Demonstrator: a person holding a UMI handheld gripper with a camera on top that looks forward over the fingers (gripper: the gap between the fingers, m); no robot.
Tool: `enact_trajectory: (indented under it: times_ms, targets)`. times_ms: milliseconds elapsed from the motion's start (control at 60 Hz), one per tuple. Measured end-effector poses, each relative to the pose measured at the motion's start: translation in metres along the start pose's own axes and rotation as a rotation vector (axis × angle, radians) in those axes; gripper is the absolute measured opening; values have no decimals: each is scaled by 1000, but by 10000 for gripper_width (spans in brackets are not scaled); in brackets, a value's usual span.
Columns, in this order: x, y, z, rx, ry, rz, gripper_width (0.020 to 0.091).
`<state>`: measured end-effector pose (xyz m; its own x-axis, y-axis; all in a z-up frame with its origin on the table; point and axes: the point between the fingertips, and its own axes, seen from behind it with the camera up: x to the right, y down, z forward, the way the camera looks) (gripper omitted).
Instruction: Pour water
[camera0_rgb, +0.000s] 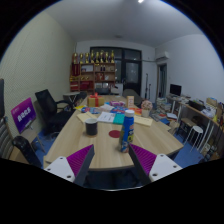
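Wooden table (70, 140) beyond open claw (113, 160); writing unreadable.

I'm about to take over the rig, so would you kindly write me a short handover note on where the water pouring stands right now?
Gripper: fingers open, empty, held above the near end of the wooden table.
Things: a blue bottle stands just ahead of the fingers; a dark cup stands to its left, apart from it. More clutter lies farther back.
Done: nothing visibly; the bottle is not grasped.
Left: likely grasp the bottle, then pour into the cup.
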<state>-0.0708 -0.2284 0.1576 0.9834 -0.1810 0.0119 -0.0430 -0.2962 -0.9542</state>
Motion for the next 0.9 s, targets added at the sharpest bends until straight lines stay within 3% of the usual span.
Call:
enact_trajectory:
  times_ms: [300,517,600,633,817,900]
  targets:
    - [63,1,168,102,-44,2,804]
    - [71,14,242,103,-53,-43,801]
    - [58,29,264,77,-73,-87,743]
    - [63,30,268,83,-47,-108,639]
    - [59,30,271,107,-67,-70,621]
    - [60,30,272,76,-85,-7,574]
